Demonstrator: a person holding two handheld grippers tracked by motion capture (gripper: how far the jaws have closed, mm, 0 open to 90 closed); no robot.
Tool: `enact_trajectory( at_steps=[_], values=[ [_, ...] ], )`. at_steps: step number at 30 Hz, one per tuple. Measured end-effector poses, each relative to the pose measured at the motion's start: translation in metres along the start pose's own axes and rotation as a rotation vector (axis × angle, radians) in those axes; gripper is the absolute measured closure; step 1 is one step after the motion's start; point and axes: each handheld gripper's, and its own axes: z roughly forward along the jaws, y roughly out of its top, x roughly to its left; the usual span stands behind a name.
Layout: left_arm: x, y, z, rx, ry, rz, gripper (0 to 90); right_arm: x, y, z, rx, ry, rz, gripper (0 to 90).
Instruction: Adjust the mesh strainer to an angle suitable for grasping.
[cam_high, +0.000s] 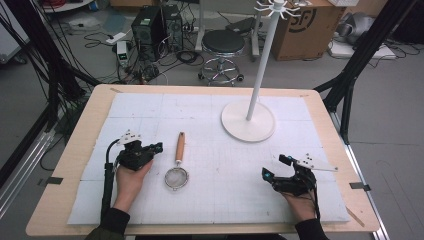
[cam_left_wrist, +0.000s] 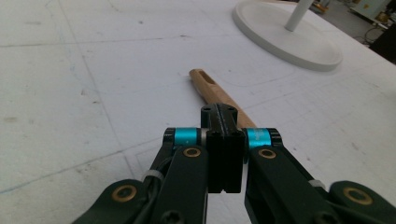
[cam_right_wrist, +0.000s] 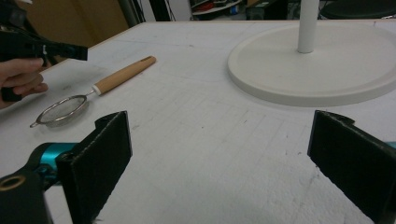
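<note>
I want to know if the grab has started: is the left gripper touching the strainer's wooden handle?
Apart. In the high view the left gripper, jaws shut, sits left of the strainer with bare white table between them.

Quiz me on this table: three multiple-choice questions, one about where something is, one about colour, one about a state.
1. Where does the strainer lie?
A. between the two grippers
B. on the stand's base
C. on the floor

2. What colour is the strainer's handle?
A. blue
B. light wood
C. black

3. How do the left gripper jaws stand?
A. wide open
B. shut on the stand
C. shut, empty

Answers: 1 A, the high view shows it right of the left gripper and left of the right gripper. 2 B, tan wood. 3 C, the jaws meet with nothing between.
</note>
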Motion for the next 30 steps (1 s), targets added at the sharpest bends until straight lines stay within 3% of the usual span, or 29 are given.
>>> enact_trajectory(
  at_steps=[1,3,7,9,12,16,21,26,28,30],
  values=[
    [0.001,0.000,0.002,0.002,-0.001,-0.009,90.0,0.000,0.000,0.000,0.000,0.000,0.000,5.5],
    [0.000,0.004,0.009,0.042,0.027,0.015,90.0,-0.001,0.000,0.000,-0.002,-0.004,0.007,5.5],
    [-0.002,0.011,0.025,0.055,0.007,0.014,90.0,-0.002,0.001,-0.003,-0.015,-0.010,0.027,5.5],
    [-0.003,0.010,0.031,0.079,0.024,0.025,90.0,-0.003,0.001,-0.004,-0.019,-0.011,0.028,5.5],
    [-0.003,0.016,0.034,0.062,0.014,0.012,90.0,-0.005,0.001,-0.004,-0.024,-0.014,0.023,5.5],
    [-0.001,0.023,0.044,0.099,0.012,-0.012,90.0,-0.005,0.002,-0.004,-0.027,-0.011,0.029,5.5],
    [-0.001,0.031,0.055,0.104,0.015,-0.015,90.0,-0.005,0.002,-0.005,-0.031,-0.010,0.032,5.5],
    [0.003,0.028,0.062,0.132,0.022,-0.035,90.0,-0.006,0.003,-0.005,-0.037,-0.009,0.033,5.5],
    [0.004,0.029,0.062,0.123,0.004,-0.058,90.0,-0.006,0.003,-0.005,-0.036,-0.010,0.034,5.5],
    [0.003,0.027,0.066,0.153,0.019,-0.044,90.0,-0.006,0.003,-0.005,-0.039,-0.014,0.039,5.5]
  ],
)
